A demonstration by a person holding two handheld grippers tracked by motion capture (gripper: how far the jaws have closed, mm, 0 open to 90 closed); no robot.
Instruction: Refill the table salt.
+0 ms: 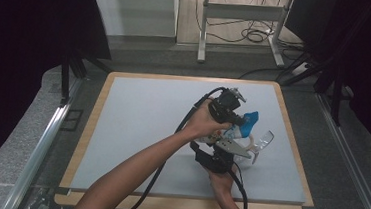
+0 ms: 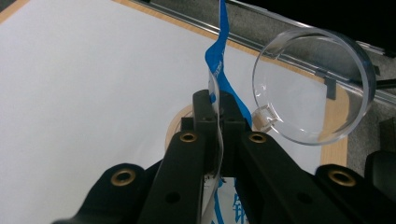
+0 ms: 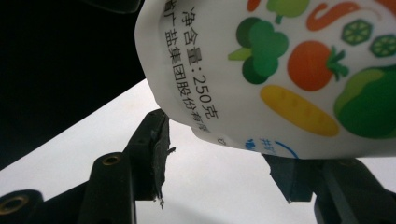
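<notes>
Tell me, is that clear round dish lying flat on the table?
No, the clear round dish is up off the white table, tilted on edge beside the blue-and-white pouch.

Over the right half of a pale grey tabletop with a wooden edge (image 1: pixel 121 129), two bare forearms meet. The left gripper (image 1: pixel 236 119), black and cabled, sits against a blue-and-white plastic pouch (image 1: pixel 244 125). The right gripper (image 1: pixel 232 151) lies just below it. A clear round plastic dish (image 1: pixel 265 139) appears to stand tilted beside the pouch.
</notes>
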